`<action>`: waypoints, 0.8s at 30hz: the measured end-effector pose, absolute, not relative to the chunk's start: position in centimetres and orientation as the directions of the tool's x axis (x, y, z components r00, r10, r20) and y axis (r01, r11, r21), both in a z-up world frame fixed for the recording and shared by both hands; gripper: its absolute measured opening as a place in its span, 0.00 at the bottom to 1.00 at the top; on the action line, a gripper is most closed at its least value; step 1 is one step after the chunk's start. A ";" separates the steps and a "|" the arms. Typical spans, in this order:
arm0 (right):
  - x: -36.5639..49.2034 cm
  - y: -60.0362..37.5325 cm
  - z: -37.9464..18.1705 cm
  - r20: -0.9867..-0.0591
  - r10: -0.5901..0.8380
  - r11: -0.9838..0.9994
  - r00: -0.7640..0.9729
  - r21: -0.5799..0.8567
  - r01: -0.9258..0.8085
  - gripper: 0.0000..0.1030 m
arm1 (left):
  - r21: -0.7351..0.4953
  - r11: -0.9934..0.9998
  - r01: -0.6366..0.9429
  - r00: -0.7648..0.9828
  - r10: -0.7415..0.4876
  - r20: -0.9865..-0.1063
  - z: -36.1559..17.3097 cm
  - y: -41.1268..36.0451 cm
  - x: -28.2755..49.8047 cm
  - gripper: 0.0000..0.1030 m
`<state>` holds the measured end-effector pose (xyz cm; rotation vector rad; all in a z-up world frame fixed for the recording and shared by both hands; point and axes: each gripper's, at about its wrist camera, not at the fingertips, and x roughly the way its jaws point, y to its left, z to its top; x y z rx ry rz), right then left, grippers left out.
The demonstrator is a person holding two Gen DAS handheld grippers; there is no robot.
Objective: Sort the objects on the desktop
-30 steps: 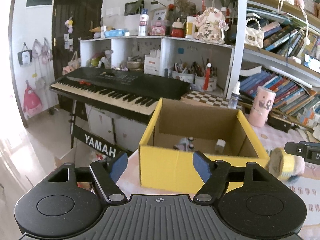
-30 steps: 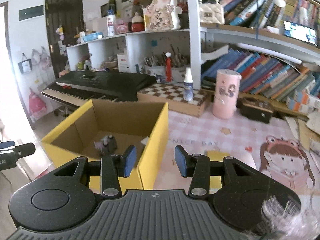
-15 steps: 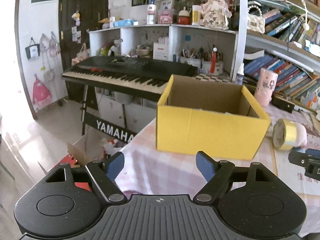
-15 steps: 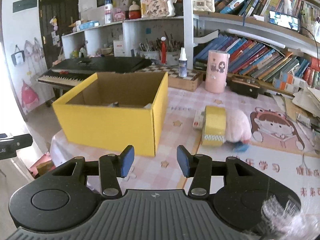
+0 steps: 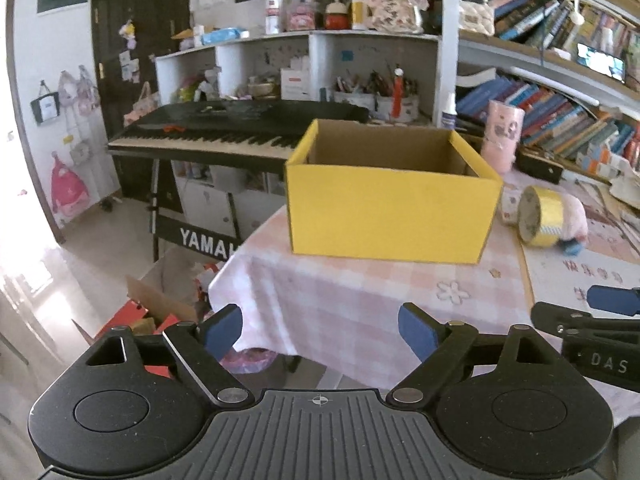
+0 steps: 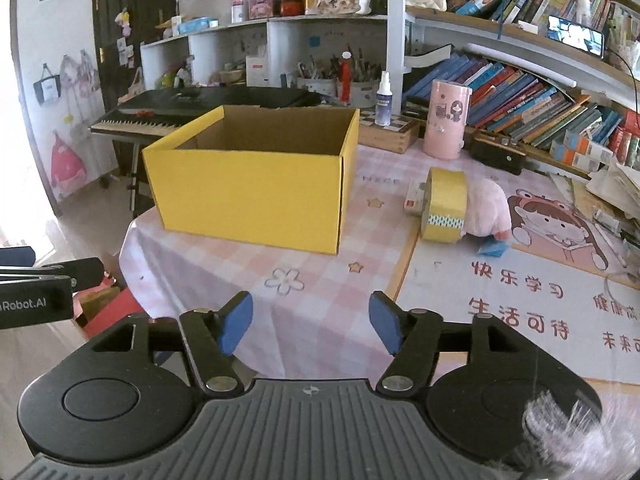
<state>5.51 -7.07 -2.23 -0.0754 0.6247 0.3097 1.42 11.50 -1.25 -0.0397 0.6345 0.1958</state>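
A yellow cardboard box stands open-topped on the pink checked tablecloth; its inside is hidden from both views. To its right lie a gold tape roll, a pink plush toy, a small white box and a blue scrap. My left gripper hangs off the table's near left edge, its jaws opening with nothing between them. My right gripper is over the table's near part, jaws opening, also empty.
A pink canister, a spray bottle and a chequered wooden box stand behind. Books fill the shelves at right. A keyboard on a stand sits left of the table, with boxes on the floor.
Both grippers have drawn back from the yellow box toward the table's near edge and sunk a little. Both jaws stand wider, the right one clearly so. The box's inside is no longer visible.
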 end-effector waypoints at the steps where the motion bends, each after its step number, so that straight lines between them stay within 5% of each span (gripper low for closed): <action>1: 5.3 -7.1 -2.3 -0.589 0.262 0.952 0.765 0.025 -0.307 0.65 | 0.025 0.982 -0.190 0.786 0.167 -0.595 -1.3 11.4 1.4 0.86; 9: 4.4 -7.8 -2.9 -0.621 0.219 0.967 0.753 0.034 -0.253 0.75 | 0.030 0.988 -0.149 0.769 0.135 -0.625 -2.0 10.8 0.7 0.88; 24: 3.1 -9.7 -3.6 -0.650 0.138 0.984 0.748 0.007 -0.176 0.77 | -0.007 0.998 -0.063 0.740 0.042 -0.671 -3.2 9.0 1.2 0.89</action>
